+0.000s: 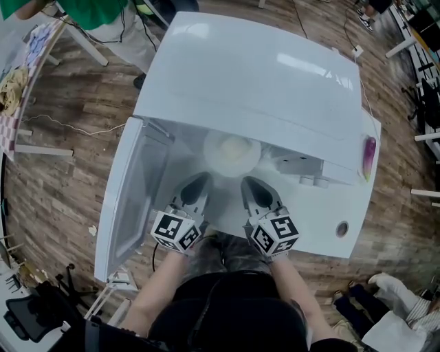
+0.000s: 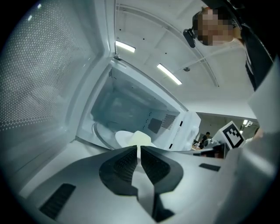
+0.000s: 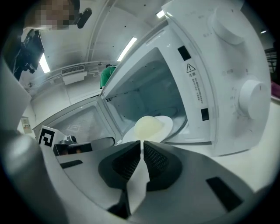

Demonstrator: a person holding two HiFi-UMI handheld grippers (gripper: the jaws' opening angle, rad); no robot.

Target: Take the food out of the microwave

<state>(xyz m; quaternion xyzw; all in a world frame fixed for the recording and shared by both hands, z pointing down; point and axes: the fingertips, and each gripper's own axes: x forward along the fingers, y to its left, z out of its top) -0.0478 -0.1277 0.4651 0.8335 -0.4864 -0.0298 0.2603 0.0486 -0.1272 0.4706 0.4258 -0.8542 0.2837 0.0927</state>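
A white microwave (image 1: 261, 75) stands on a white table, its door (image 1: 130, 185) swung open to the left. Inside, a white plate (image 1: 221, 163) carries a pale round piece of food (image 1: 235, 146). Both grippers hover just in front of the opening, side by side, aimed at the plate. My left gripper (image 1: 201, 180) is shut and empty; in the left gripper view its tips (image 2: 139, 148) sit just short of the food (image 2: 141, 138). My right gripper (image 1: 247, 182) is also shut with nothing held; in the right gripper view it (image 3: 142, 143) points at the food (image 3: 148, 127) on the plate (image 3: 168, 124).
The control panel with two dials (image 3: 253, 98) lies right of the opening. A purple object (image 1: 369, 157) and a small round thing (image 1: 342, 228) rest on the table's right side. People stand at the top left (image 1: 103, 14) and sit at the bottom right (image 1: 405, 302).
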